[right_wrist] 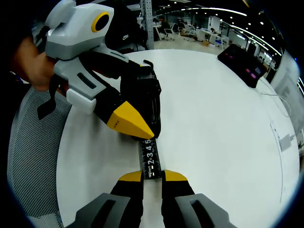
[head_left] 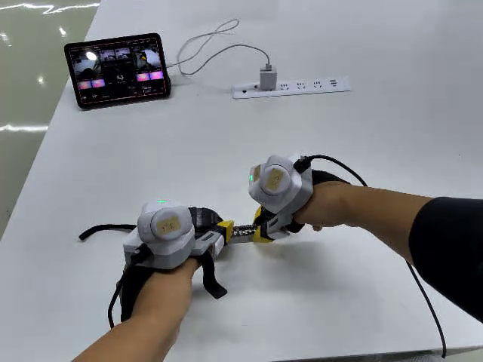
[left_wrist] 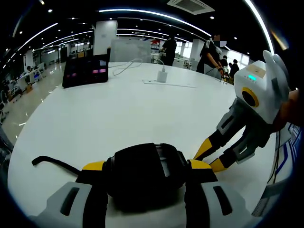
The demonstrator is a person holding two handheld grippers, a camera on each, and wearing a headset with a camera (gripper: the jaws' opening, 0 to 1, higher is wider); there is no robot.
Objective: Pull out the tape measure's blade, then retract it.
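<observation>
A black tape measure (left_wrist: 145,173) sits on the white table between the yellow-tipped jaws of my left gripper (left_wrist: 147,166), which is shut on its case. In the head view the case (head_left: 202,220) shows beside the left gripper (head_left: 219,230). A short length of blade (right_wrist: 150,156) with printed numbers runs from the case (right_wrist: 145,102) to my right gripper (right_wrist: 152,176), which is shut on the blade's end. The blade (head_left: 243,233) spans the small gap to the right gripper (head_left: 260,232). A black wrist strap (head_left: 106,228) trails left from the case.
A tablet (head_left: 118,69) stands at the far left of the table. A white power strip (head_left: 293,87) with a plugged charger and cable lies at the back. The table's left edge (head_left: 45,143) meets a glossy floor. A black cable (head_left: 423,294) runs from the right gripper.
</observation>
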